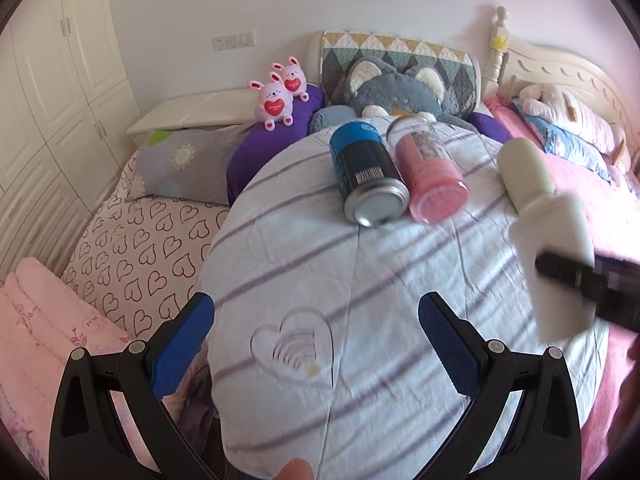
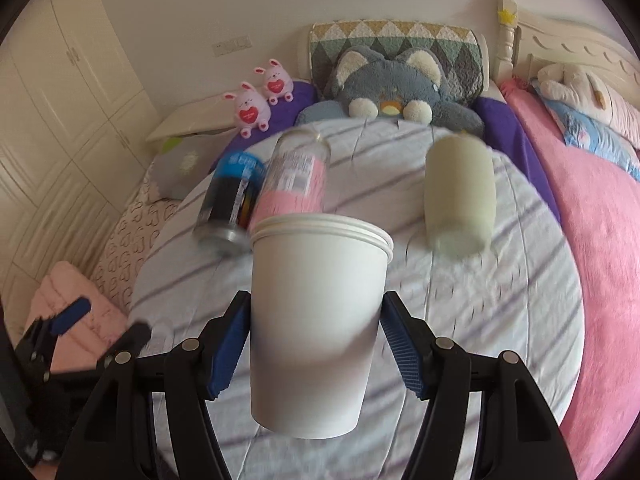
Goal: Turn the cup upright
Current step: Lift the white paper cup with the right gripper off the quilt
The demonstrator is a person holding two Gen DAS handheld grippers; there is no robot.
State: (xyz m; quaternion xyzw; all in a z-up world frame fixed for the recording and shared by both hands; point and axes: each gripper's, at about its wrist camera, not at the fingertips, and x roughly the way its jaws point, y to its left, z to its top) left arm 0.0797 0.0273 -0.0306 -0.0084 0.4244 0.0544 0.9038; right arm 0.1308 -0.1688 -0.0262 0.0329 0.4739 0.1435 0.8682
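Observation:
My right gripper (image 2: 316,344) is shut on a white paper cup (image 2: 316,320), which it holds off the striped cloth with its rim pointing up and away. The cup also shows blurred at the right of the left wrist view (image 1: 560,256), with the right gripper's dark finger across it. My left gripper (image 1: 316,344) is open and empty, low over the near part of the round cloth-covered table (image 1: 360,264); it also shows at the lower left of the right wrist view (image 2: 96,324).
On the table lie a blue-and-black can (image 1: 366,172), a pink bottle (image 1: 430,172) beside it and a cream tumbler (image 2: 458,196), all on their sides. Behind are a grey cat plush (image 1: 392,92), two pink bunny toys (image 1: 280,96), pillows and a bed headboard (image 1: 560,64).

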